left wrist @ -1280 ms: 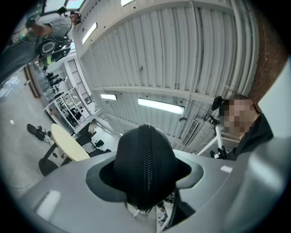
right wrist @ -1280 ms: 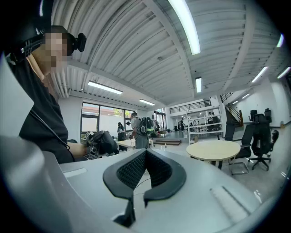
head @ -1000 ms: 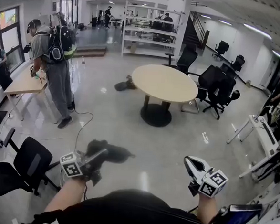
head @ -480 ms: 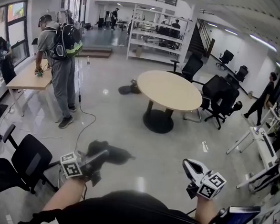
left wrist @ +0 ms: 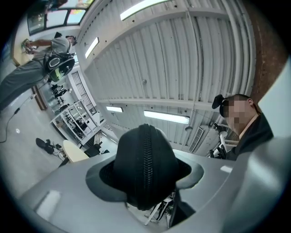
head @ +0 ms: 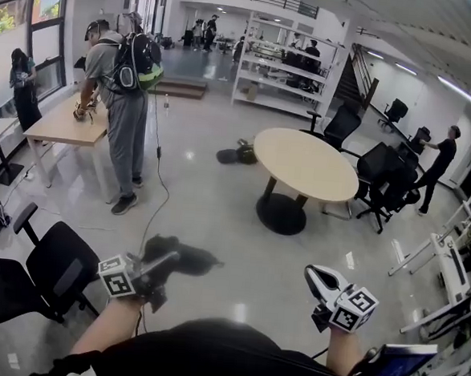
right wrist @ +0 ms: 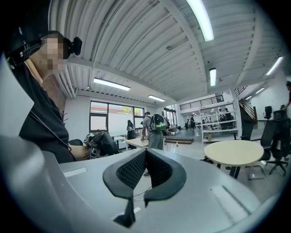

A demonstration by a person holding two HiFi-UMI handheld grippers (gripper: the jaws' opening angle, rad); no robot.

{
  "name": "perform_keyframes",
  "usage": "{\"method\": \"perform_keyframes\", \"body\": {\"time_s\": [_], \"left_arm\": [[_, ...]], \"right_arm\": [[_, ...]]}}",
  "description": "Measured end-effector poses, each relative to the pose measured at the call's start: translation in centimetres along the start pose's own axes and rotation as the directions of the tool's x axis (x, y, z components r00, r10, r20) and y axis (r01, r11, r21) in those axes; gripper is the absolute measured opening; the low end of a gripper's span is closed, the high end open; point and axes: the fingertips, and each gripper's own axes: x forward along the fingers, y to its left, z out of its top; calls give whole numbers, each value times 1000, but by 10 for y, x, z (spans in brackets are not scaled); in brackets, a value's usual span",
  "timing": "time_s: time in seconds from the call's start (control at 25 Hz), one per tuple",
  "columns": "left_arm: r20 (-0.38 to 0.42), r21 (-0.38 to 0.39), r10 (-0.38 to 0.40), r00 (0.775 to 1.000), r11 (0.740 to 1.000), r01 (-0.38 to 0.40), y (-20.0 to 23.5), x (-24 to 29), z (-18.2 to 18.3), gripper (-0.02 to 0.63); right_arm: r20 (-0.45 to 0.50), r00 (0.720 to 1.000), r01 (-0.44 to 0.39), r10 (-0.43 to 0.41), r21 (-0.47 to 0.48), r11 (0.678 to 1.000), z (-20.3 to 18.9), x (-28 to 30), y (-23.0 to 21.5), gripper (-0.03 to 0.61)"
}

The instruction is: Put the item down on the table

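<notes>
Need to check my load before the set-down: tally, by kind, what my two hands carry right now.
Handheld two-jaw grippers with marker cubes: 2 (left gripper, right gripper)
Black zippered fabric pouch, clamped in the left gripper: 1
Total: 3

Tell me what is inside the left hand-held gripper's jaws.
A black zippered pouch, clamped by the left hand-held gripper. Its sides are covered by the jaws, and any contents are hidden.
</notes>
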Motion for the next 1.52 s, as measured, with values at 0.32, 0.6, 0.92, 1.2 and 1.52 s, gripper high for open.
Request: {"method": "perform_keyframes", "body": {"time_s": [0.32,0.6,0.92,1.2,1.52], "left_arm": [[34,12,78,996,997,-78,42,-51,39,262],[47,9,143,989,990,-144,75,-45,41,262],[69,75,197,978,977,-202,113,37,31,262],[108,116,221,969,965,-233,143,142,16,262],[67,96,227,972,968,-233,187,221,-8,262]], "right_arm": [[-37,996,-86,86,4,996,-5,86,20,15],[-56,987,-149,150,21,989,-11,125,-8,15],[-38,971,-233,236,57,971,-15,153,-113,15],[-14,952,-306,307,19,952,24,165,-229,15],[7,954,-300,301,89,950,17,174,-322,15]]}}
